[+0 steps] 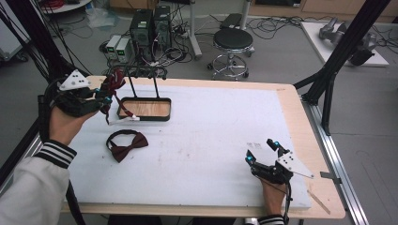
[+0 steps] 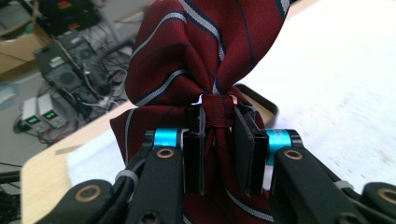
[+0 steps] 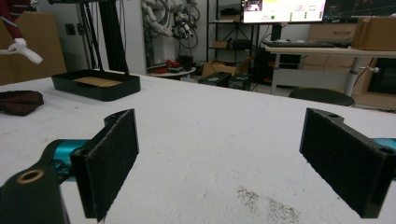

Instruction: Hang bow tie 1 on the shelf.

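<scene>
While the left claw grips a striped bow tie, the tray sits bare.

Striped bow tie — top, bottom cut off; knot partly behind pads.

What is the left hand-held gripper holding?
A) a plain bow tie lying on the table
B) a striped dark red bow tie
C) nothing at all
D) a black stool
B: the left hand-held gripper has its jaws pinched on the middle band of the striped dark red bow tie, held up off the table.
</scene>
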The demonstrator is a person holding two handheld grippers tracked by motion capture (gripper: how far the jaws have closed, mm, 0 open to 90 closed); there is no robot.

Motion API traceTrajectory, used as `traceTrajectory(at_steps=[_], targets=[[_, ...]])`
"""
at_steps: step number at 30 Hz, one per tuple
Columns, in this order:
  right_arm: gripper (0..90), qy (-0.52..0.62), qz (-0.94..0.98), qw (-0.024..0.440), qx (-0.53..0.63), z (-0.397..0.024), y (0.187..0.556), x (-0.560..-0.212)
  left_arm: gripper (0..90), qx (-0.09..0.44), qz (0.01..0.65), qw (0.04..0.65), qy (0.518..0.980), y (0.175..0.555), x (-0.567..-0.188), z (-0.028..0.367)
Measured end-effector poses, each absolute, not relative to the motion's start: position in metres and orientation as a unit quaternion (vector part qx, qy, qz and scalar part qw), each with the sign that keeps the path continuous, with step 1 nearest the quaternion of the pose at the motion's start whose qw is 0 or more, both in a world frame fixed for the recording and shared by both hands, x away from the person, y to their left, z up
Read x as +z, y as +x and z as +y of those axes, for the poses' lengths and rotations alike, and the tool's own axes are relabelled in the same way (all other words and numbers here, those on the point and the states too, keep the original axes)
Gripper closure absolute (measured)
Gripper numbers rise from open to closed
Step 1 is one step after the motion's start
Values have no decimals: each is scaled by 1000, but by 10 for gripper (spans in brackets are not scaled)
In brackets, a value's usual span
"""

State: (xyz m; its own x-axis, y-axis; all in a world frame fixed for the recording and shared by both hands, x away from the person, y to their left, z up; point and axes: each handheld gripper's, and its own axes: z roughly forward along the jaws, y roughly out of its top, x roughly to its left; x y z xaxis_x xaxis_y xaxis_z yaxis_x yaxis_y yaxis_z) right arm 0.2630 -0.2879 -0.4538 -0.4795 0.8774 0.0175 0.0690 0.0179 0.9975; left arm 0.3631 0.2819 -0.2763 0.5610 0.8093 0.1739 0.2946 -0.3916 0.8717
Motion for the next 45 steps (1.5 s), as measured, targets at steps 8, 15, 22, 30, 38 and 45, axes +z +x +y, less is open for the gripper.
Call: traceTrajectory(at_steps=[8,15,22,30,38,45], targets=[[109,378,626,343,590,-288,263,-454,747,307,380,434,756,381,-272,294],[109,376,626,345,589,-288,263,-454,748,318,390,427,751,395,-267,299],[109,376,626,346,589,-287,263,-454,748,328,406,416,745,417,-261,305],[109,377,626,346,589,-287,263,-454,748,332,419,407,741,441,-260,308],[109,375,626,347,589,-288,263,-454,748,339,429,412,729,456,-259,308],[109,376,626,346,589,-287,263,-454,748,340,450,411,716,465,-266,314]])
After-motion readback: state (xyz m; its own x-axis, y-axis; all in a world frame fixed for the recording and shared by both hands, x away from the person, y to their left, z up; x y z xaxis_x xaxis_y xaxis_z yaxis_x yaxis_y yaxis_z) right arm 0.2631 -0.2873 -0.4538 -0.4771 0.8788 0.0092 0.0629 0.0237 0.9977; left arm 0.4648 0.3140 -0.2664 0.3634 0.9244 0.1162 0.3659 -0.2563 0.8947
